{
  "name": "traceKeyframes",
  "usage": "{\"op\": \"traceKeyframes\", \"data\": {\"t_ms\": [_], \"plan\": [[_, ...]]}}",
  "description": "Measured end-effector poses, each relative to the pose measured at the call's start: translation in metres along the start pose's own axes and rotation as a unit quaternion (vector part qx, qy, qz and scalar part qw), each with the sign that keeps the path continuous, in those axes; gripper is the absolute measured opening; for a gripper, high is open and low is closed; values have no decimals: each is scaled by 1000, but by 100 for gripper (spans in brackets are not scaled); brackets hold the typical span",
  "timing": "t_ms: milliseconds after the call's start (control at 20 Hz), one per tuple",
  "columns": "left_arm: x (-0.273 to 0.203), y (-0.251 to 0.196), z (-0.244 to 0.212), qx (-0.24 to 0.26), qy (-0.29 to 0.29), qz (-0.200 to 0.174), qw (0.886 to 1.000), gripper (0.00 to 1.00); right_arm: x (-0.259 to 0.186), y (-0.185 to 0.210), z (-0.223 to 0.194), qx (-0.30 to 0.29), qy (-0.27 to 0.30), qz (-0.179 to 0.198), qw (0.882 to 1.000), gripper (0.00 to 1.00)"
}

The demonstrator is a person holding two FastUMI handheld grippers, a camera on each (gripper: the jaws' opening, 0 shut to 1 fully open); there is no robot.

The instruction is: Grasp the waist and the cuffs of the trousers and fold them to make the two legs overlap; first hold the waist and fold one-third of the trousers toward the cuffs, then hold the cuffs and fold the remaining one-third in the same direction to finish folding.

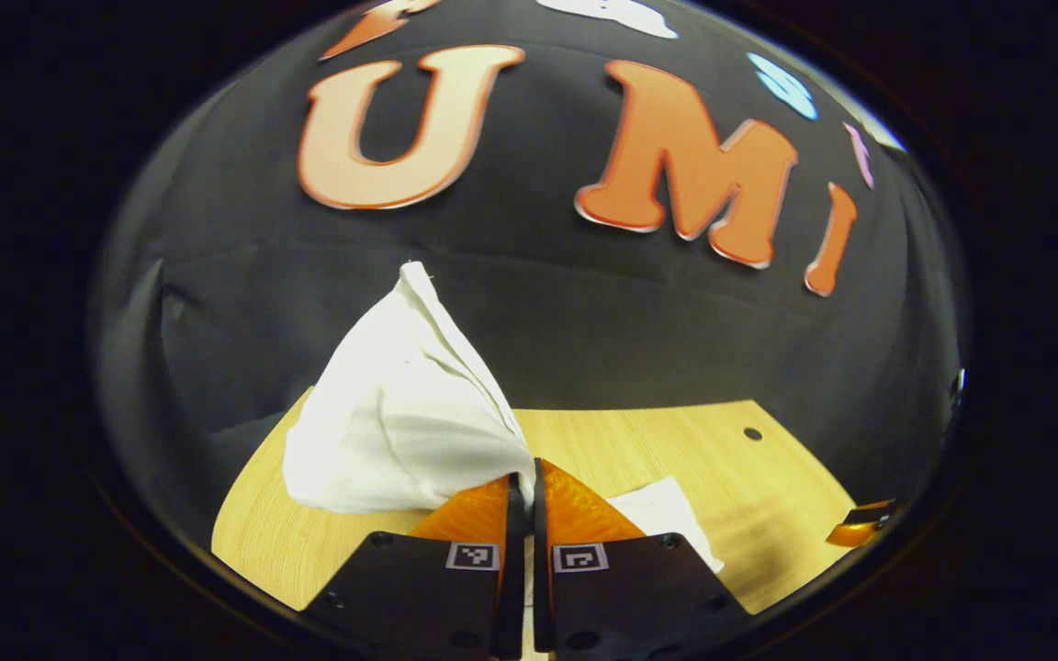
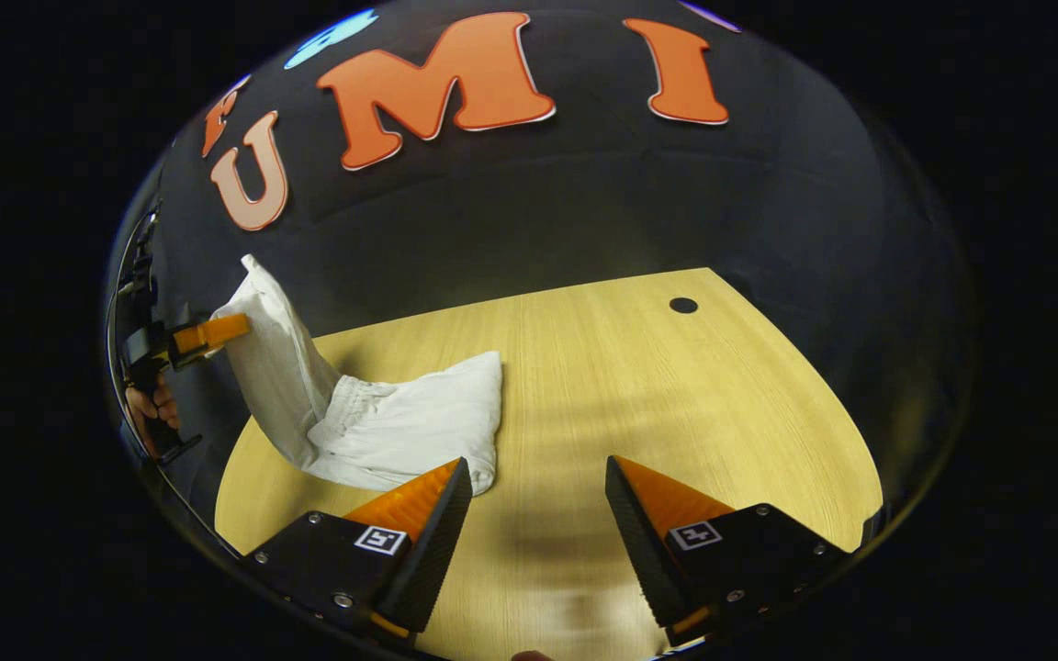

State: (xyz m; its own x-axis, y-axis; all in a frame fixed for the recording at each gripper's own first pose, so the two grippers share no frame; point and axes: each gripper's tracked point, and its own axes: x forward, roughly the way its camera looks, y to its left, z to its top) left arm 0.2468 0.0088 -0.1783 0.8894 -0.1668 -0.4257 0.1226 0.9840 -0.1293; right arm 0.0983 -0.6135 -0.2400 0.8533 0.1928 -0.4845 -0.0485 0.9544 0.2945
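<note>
White cloth pinched between closed fingers at the near edge of the left gripper view: left gripper [image 1: 524,491] clamped on a bunched edge of the trousers [image 1: 400,413], lifted off the table [image 1: 676,441]. Which end is held, waist or cuff, not determinable. Fabric rising from the grip into a tall peak, then draping down and left onto the wood. Small further portion of the cloth lying flat just right of the fingers.

Right gripper [image 2: 538,514] spread wide, holding nothing, hovering low over bare wood in the right gripper view. Trousers [image 2: 400,427] lying to the left and slightly beyond its left finger, nearest corner just beside that fingertip. Elasticated band visible in the flat part. Long axis of the garment running left and upward to the left gripper [image 2: 226,329], seen at the far left with a hand [image 2: 151,408] on its handle.

Judged state: garment bunched, legs not yet laid over each other. Judged next need: free end taken by the right gripper, requiring a short move left; right gripper nearer to the flat portion.

Round hole [image 2: 683,305] in the tabletop at the far right, well apart from the cloth. Nothing between right gripper and trousers. Dark booth wall behind the table.
</note>
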Motion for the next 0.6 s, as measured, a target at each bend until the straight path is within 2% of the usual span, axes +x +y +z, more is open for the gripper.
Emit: {"op": "traceKeyframes", "data": {"t_ms": [200,350,550,600], "plan": [[27,-79,-32,86,36,-24,995,7,-8,-31,-10,14,5,-13,1000,89],[39,-136,-77,141,85,-55,985,12,-16,-55,-19,21,8,-23,999,90],[23,-205,-122,170,142,-110,969,24,-23,-86,-29,32,14,-37,999,90],[15,-218,-121,174,143,-123,967,19,-24,-92,-30,32,12,-39,999,90]]}}
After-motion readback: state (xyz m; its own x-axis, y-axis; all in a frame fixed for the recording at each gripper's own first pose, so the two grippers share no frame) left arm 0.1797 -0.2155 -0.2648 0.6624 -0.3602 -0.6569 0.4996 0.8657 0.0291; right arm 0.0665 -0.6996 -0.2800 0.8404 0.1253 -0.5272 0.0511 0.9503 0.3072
